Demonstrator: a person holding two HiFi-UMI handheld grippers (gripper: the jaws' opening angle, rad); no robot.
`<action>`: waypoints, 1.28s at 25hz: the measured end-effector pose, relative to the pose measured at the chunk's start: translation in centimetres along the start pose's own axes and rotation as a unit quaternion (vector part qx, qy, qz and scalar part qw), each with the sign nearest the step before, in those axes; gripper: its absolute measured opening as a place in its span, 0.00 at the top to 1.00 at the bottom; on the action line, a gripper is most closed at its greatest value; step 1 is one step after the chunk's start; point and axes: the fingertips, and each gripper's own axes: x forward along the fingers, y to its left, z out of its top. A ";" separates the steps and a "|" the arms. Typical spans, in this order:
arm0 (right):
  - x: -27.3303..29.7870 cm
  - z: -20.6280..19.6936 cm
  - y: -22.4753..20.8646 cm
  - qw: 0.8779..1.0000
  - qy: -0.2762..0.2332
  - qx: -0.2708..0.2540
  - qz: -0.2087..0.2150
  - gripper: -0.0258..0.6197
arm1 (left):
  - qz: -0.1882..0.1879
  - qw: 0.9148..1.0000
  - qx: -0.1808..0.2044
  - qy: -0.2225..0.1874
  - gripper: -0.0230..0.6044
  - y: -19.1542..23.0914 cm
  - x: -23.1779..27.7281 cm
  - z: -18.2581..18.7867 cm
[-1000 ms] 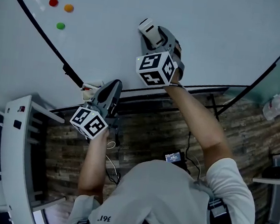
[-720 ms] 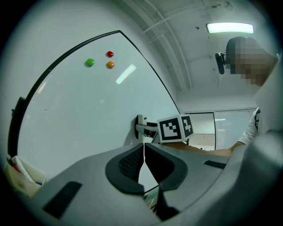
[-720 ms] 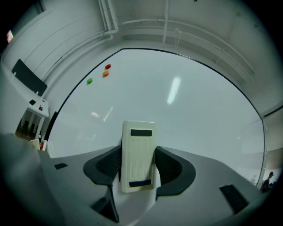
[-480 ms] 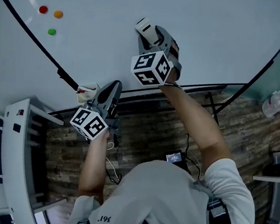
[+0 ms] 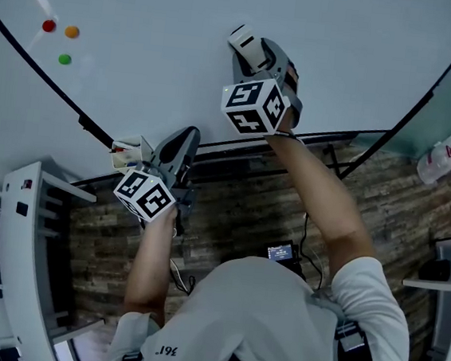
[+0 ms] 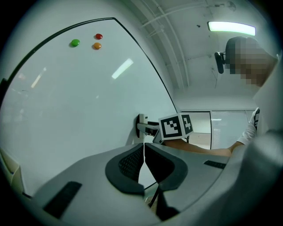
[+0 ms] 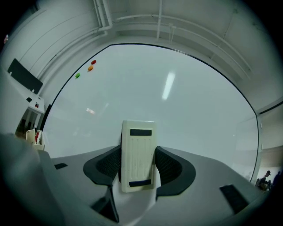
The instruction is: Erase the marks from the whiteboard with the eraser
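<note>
Right gripper view: the white eraser [image 7: 138, 148] is clamped upright between the right tongs [image 7: 138, 165] and pressed against the whiteboard [image 7: 190, 106]. The left tongs [image 6: 143, 162] are brought together on nothing, held low near the board's bottom edge.

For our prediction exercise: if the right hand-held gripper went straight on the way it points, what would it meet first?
The whiteboard. The eraser held in the right hand-held gripper leads, and it seems to touch the board.

Far face of eraser [image 7: 138, 159] hidden against whiteboard [image 7: 190, 110]
</note>
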 end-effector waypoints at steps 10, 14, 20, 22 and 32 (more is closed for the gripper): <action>-0.5 -2.7 -4.9 1.000 0.010 -0.002 -0.023 0.56 | -0.022 1.000 -0.003 0.006 0.94 -1.9 3.7 -1.3; -0.9 -4.4 -7.3 0.999 0.015 -0.002 -0.035 0.56 | -0.026 1.000 -0.005 0.012 0.94 -3.0 5.4 -2.0; -1.3 -6.4 -10.7 0.999 0.021 -0.004 -0.046 0.56 | -0.041 0.999 0.000 0.016 0.94 -4.6 8.0 -2.7; -1.4 -6.9 -11.5 0.999 0.021 -0.005 -0.047 0.56 | -0.044 0.999 -0.001 0.018 0.94 -5.1 8.8 -3.0; -2.1 -10.4 -16.5 0.997 0.030 -0.009 -0.067 0.56 | -0.044 0.999 -0.004 0.028 0.94 -7.0 12.0 -4.5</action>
